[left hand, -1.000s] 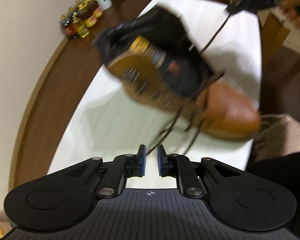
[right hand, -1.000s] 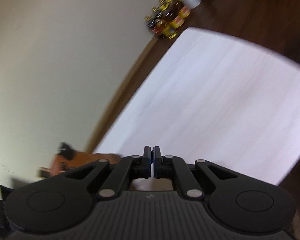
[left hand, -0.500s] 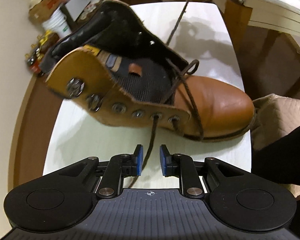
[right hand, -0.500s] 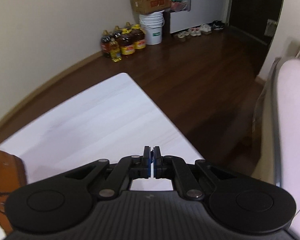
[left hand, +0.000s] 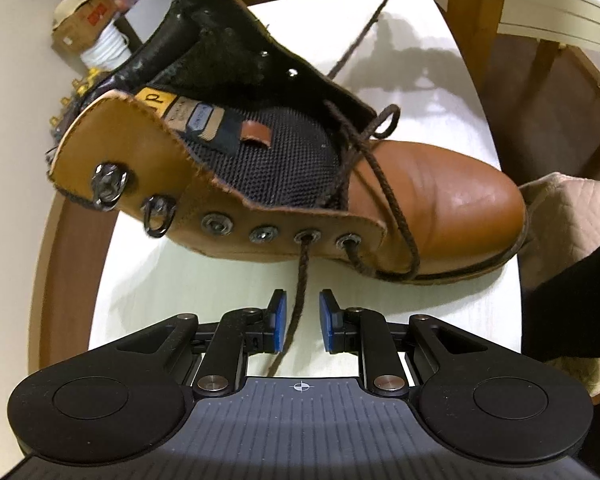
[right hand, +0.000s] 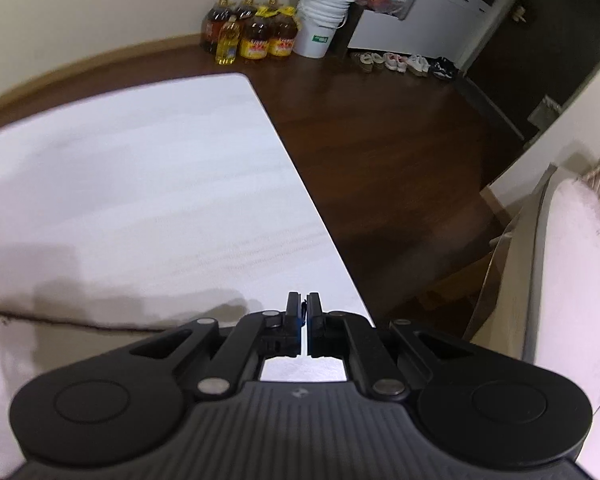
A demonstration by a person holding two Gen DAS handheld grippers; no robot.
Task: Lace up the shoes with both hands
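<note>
White table (right hand: 148,184) over dark wood floor (right hand: 400,128); oil bottles (right hand: 256,32), bucket (right hand: 320,28) at 12 o'clock. Left gripper (left hand: 302,316) parted astride boot (left hand: 420,196) lace (left hand: 300,300); right gripper (right hand: 303,320) pinching lace.

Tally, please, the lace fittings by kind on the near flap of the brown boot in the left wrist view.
Round eyelets: 4 (2 carry the lace)
Metal hooks: 2
Total: 6

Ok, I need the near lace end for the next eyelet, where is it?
In the left wrist view the near lace end hangs from the boot's second eyelet, between the open left hand-held gripper's pads.
</note>
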